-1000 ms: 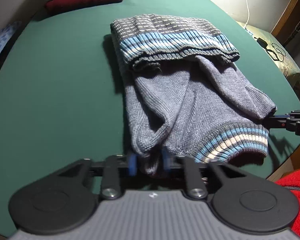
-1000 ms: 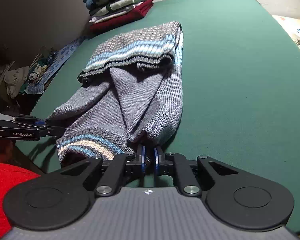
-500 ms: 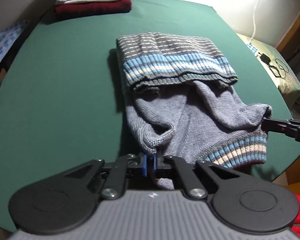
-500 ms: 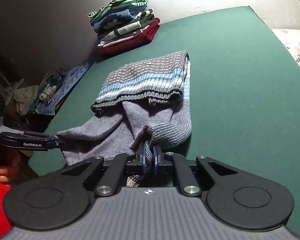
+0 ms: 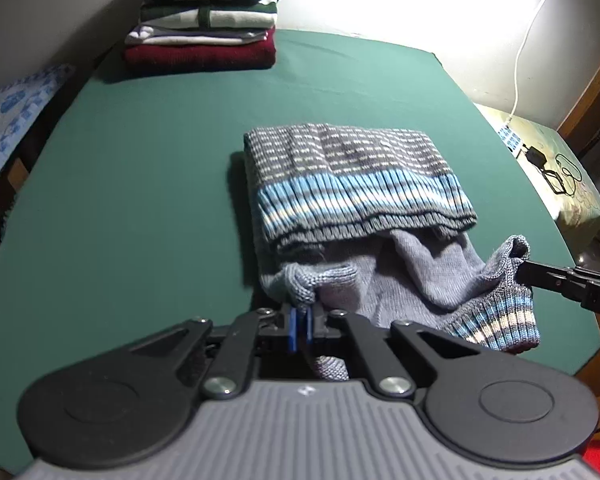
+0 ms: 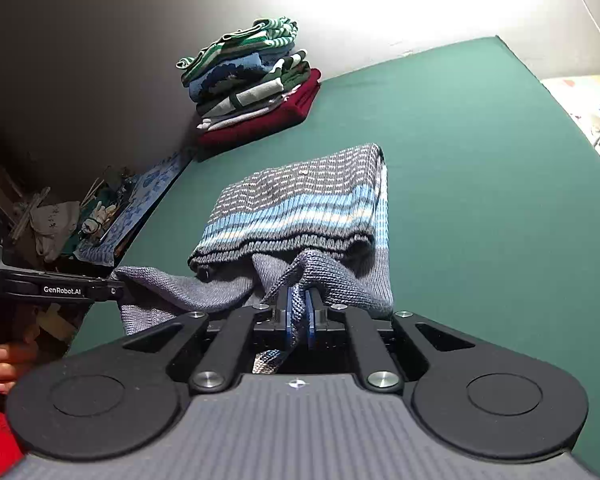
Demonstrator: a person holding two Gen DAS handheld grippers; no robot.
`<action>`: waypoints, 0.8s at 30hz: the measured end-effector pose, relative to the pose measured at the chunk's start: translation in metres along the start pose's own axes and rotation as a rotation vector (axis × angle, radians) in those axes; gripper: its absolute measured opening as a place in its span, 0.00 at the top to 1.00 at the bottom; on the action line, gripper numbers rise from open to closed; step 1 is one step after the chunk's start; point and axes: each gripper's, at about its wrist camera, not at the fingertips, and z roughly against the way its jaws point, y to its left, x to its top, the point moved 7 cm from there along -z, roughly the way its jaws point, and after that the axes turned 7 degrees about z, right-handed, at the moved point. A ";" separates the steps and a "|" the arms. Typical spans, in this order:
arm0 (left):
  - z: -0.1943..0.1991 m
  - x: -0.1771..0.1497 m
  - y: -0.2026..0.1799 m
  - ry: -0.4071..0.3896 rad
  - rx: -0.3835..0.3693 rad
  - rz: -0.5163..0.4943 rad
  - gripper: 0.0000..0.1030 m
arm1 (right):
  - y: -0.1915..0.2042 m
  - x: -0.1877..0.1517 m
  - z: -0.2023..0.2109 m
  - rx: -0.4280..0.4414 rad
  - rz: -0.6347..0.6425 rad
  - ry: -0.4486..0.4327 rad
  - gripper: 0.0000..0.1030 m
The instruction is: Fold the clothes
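On green table (image 5: 140,184), both grippers pinch sweater (image 5: 356,184) near edge, seemingly lifted.

Table (image 5: 140,200) under my view: wide, covered in green cloth, surface flat and smooth. Grey knit sweater (image 5: 352,184) lies near middle, toward my edge; far part folded over flat on cloth, showing dashed stripes and blue-and-cream ribbed band; near part bunched and raised off cloth. Stack of folded clothes (image 5: 204,24) sits at far corner by wall, dark red piece at bottom touching cloth, striped and blue pieces piled above. Stack and sweater well apart, bare green between.
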 end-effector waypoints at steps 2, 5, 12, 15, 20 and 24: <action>-0.002 0.003 0.001 0.003 0.010 -0.004 1.00 | 0.000 0.003 -0.002 -0.005 -0.004 -0.008 0.93; -0.009 0.008 0.003 0.018 0.031 -0.006 1.00 | -0.003 0.007 -0.006 -0.016 -0.009 -0.019 0.93; -0.023 0.026 0.003 0.018 0.047 -0.009 1.00 | -0.009 0.024 -0.018 -0.036 -0.013 -0.054 0.93; -0.028 0.034 0.001 0.015 0.053 -0.015 1.00 | -0.013 0.031 -0.023 -0.048 -0.015 -0.063 0.93; -0.036 0.041 0.001 0.023 0.058 -0.008 1.00 | -0.018 0.036 -0.028 -0.052 -0.022 -0.065 0.93; -0.041 0.046 0.001 0.028 0.058 -0.007 1.00 | -0.021 0.040 -0.030 -0.054 -0.027 -0.063 0.94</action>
